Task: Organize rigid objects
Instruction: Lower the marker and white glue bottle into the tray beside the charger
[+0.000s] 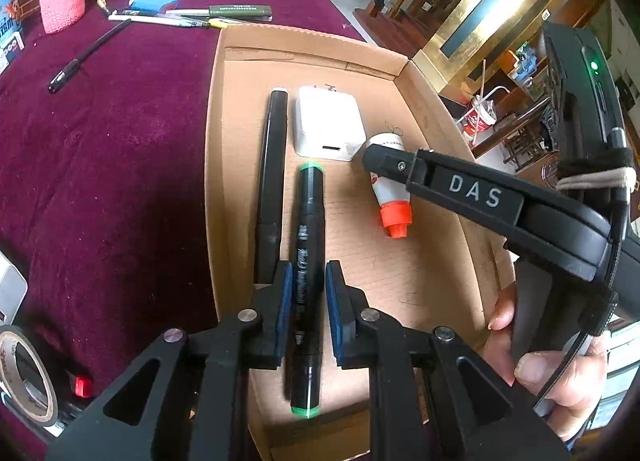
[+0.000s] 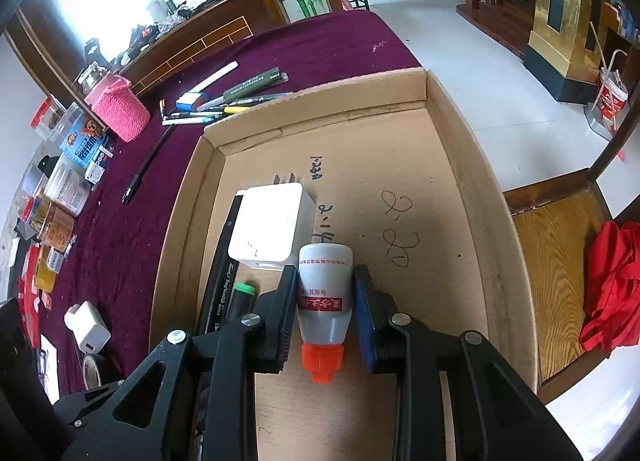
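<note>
Bottle (image 2: pixel 325 301) between fingers (image 2: pixel 365 313), mid-box (image 2: pixel 472 141)

Box floor (image 2: pixel 420 189) right of the glue bottle (image 2: pixel 325 293) lies bare; charger (image 2: pixel 272 229) blocks ahead-left

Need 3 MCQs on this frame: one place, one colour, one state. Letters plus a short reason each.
1. Where does the white charger lie?
A. inside the cardboard box
B. on the maroon cloth beside the pink knitted holder
C. on the wooden chair

2. What colour is the cap of the small bottle?
A. green
B. orange
C. blue

3. How does the left gripper stand toward the green-ended marker?
A. far from it, over the cloth
B. the marker lies between its fingers
C. holding a roll of tape instead

Answers:
1 A: it sits on the box floor between the long black pen and the bottle.
2 B: the orange cap shows at the bottle's near end.
3 B: the blue-padded fingers flank the marker's barrel.
</note>
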`<state>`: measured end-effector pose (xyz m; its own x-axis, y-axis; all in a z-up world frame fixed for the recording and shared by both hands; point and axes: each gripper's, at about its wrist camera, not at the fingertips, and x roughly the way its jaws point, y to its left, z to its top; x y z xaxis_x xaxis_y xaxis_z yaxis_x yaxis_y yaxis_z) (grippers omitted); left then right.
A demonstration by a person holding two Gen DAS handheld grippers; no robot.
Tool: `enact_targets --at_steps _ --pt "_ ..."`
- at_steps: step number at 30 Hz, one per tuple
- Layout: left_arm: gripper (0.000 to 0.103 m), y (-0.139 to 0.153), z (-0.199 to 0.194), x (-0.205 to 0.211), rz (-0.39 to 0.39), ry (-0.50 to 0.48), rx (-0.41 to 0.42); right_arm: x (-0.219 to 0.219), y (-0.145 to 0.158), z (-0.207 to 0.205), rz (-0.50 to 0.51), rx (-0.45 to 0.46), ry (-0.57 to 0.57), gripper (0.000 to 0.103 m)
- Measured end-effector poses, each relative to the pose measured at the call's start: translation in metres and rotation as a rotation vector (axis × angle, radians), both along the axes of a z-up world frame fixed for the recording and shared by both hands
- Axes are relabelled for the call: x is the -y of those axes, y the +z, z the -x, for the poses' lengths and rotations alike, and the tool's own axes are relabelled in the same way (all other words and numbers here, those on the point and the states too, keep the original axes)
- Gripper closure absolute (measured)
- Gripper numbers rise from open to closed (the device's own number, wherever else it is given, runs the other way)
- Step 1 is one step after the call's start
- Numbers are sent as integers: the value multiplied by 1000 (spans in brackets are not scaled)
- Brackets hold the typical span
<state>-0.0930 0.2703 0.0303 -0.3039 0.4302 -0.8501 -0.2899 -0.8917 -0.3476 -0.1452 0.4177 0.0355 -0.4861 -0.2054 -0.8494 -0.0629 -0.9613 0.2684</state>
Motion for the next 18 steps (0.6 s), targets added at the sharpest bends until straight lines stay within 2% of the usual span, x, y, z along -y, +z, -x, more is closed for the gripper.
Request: enact_targets --at_steps 11,18 --pt "89 10 -5 6 -12 7 -10 -3 9 -2 21 -36 -16 78" --pt "89 27 -18 11 -11 -10 -53 1 21 -4 90 -98 25 78"
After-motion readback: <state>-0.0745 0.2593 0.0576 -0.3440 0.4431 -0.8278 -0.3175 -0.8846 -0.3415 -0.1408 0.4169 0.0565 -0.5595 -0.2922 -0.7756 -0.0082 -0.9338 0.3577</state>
